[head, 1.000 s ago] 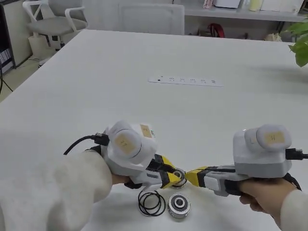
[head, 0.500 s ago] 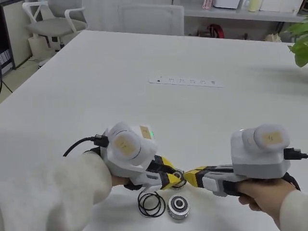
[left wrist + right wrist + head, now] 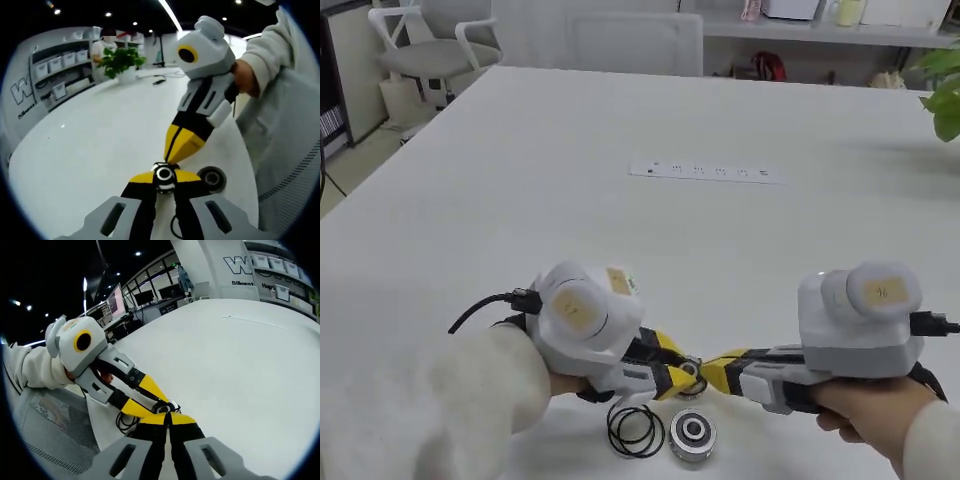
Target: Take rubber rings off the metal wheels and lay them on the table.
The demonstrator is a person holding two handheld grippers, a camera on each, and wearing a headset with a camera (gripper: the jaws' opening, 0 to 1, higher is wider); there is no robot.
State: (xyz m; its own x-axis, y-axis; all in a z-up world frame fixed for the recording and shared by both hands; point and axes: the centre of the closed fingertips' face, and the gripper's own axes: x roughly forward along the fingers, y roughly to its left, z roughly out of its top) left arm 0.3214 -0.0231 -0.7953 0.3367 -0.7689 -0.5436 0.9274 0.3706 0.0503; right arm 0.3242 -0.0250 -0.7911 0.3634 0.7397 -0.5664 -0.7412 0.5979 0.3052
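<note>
Head view: L hand-held gripper [image 3: 674,374] clamps a wheel [image 3: 692,369] just above counter [image 3: 620,220]. R hand-held gripper [image 3: 710,367] has jaws pressed together, tip touching wheel's rim. 2nd wheel [image 3: 692,432] lies flat on counter, loose rings [image 3: 634,428] just beside it

L gripper view: own jaws narrow, gripping wheel [image 3: 164,176] by its sides; R hand-held gripper [image 3: 171,159] meets it from above; 2nd wheel [image 3: 212,177] near

R gripper view: own jaws together, no gap, tip at wheel [image 3: 165,408]; can't tell if a ring is pinched; rings [image 3: 127,422] beyond on counter
</note>
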